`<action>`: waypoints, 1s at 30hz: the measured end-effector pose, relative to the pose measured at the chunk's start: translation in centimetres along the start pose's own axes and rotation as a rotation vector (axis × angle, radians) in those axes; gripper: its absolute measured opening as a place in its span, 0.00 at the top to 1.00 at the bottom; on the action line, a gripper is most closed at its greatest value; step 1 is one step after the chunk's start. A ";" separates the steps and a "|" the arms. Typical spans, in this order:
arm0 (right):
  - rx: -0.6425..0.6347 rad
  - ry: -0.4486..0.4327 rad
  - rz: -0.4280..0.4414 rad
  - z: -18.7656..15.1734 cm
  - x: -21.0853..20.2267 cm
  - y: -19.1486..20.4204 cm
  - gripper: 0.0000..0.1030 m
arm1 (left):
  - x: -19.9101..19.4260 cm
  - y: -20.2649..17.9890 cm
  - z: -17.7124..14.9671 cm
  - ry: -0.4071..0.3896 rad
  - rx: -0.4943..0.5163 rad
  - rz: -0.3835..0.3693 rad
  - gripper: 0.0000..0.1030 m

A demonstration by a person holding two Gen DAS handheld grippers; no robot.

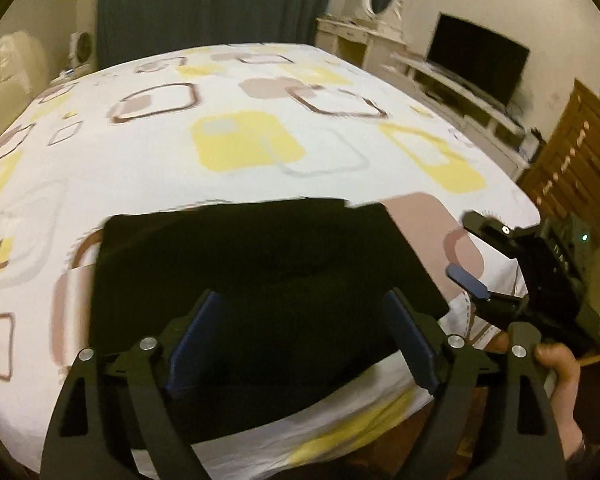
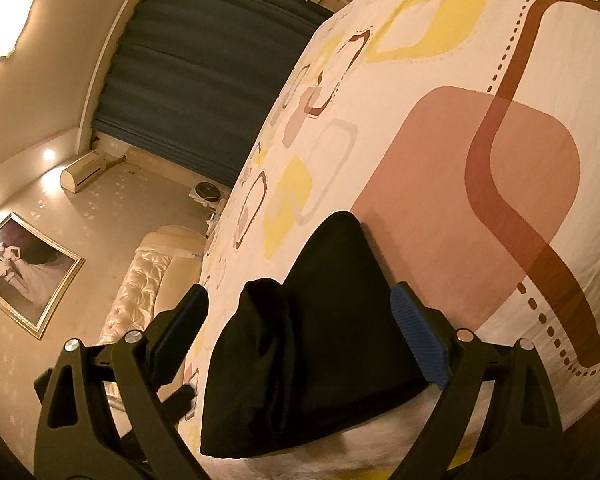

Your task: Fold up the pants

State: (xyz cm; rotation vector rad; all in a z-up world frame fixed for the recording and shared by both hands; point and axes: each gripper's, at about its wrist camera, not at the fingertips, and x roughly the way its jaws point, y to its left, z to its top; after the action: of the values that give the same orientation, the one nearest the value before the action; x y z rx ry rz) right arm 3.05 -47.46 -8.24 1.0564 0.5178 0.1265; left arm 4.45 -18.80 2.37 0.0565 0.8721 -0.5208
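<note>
The black pants (image 1: pixel 260 272) lie folded into a compact rectangle on the bed's near part. In the left wrist view my left gripper (image 1: pixel 304 340) hovers over their near edge, open, with its blue pads (image 1: pixel 196 344) wide apart and nothing pressed between them. My right gripper (image 1: pixel 466 252) stands open off the pants' right edge, held by a hand (image 1: pixel 556 364). In the right wrist view the pants (image 2: pixel 312 340) show as a dark folded bundle between the spread fingers of the right gripper (image 2: pixel 300 320). Its blue pad (image 2: pixel 420 340) sits beside the cloth, not clamping it.
The bed sheet (image 1: pixel 236 148) is white with yellow, pink and brown squares. A TV (image 1: pixel 476 64) on a white stand and a wooden dresser (image 1: pixel 572 160) stand to the right. A dark curtain (image 2: pixel 204 80), a padded headboard (image 2: pixel 148 280) and a framed picture (image 2: pixel 24 272) lie beyond the bed.
</note>
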 end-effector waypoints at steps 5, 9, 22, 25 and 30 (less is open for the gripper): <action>-0.043 0.036 0.009 -0.2 0.8 1.3 0.10 | -2.9 7.8 -1.9 -0.006 -0.101 0.073 0.17; -0.095 0.111 -0.010 -1.1 2.2 2.7 0.10 | -3.7 13.7 -4.9 0.027 -0.119 0.191 0.17; -0.221 0.342 -0.129 -4.5 8.2 5.0 0.10 | -4.6 19.9 -8.9 0.057 -0.249 0.194 0.17; -0.294 0.386 -0.152 -5.5 9.1 6.1 0.11 | -4.7 19.6 -9.0 0.057 -0.250 0.168 0.17; -0.341 0.474 -0.195 -6.3 10.9 7.0 0.57 | -4.4 19.5 -9.3 0.064 -0.244 0.168 0.17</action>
State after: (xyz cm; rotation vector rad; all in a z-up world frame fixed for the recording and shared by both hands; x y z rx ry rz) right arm 10.68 -35.20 -8.42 0.6335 0.9864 0.2860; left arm 4.42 2.39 -3.52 -0.0763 0.9788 -0.2543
